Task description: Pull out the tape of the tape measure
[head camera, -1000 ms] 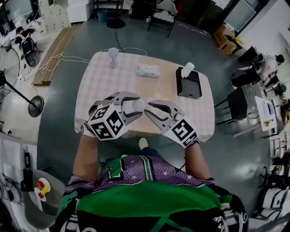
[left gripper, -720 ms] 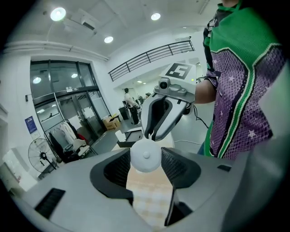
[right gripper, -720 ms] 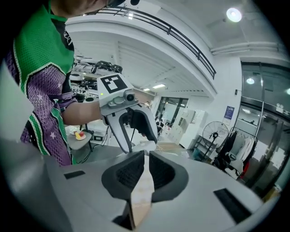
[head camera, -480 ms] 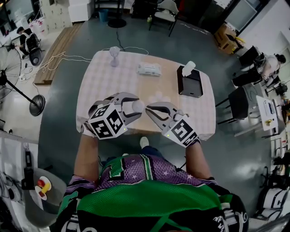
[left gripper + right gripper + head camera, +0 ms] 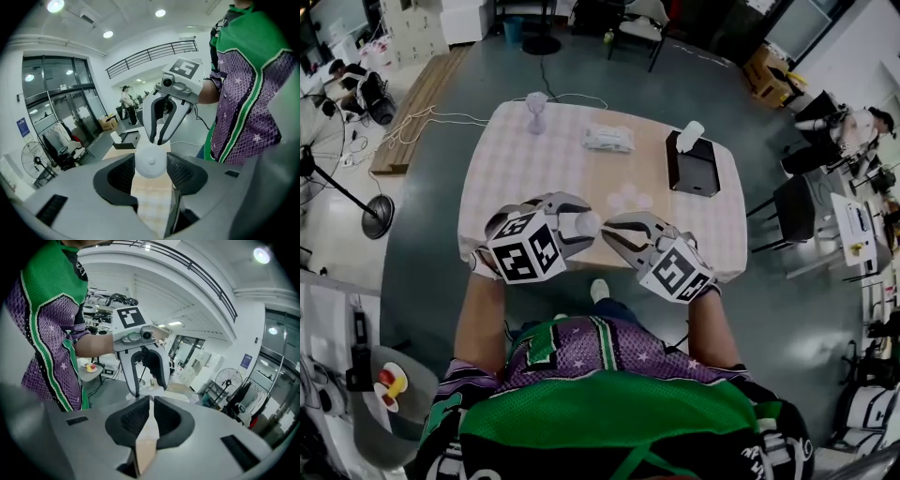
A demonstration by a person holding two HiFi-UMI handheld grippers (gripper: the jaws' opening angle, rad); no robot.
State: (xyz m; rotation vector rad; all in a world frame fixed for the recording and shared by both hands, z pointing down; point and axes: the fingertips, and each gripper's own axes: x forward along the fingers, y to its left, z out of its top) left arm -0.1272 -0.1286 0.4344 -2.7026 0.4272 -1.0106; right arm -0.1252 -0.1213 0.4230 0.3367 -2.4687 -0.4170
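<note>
Basically, the whole job hangs in the air over the near edge of the table (image 5: 516, 164), not resting on it. So the big risk, as I judge it, is a drop. If the pull starts hard, the smooth round case could twist or pop out of the left gripper (image 5: 578, 221) and land on the table edge or the floor. Second risk: the right gripper (image 5: 607, 228) may have too little of the tape end, or none, and a pull would then slip off and bring nothing out. A tape that does come out could snap back if let go, and pulling at an angle could kink it. Tool state: the left gripper is spread fairly wide and clamped on the white round tape measure (image 5: 151, 162), one pad on each side of the case, above the near edge toward its middle. The right gripper faces it from the right, tips right at the case. Its jaws have just been closing to a thin slit, then eased a touch apart, and stand nearly together. Only table shows through the slit, and whether the small tape end is pinched at the very tips I cannot tell. No tape is visibly out yet.
</note>
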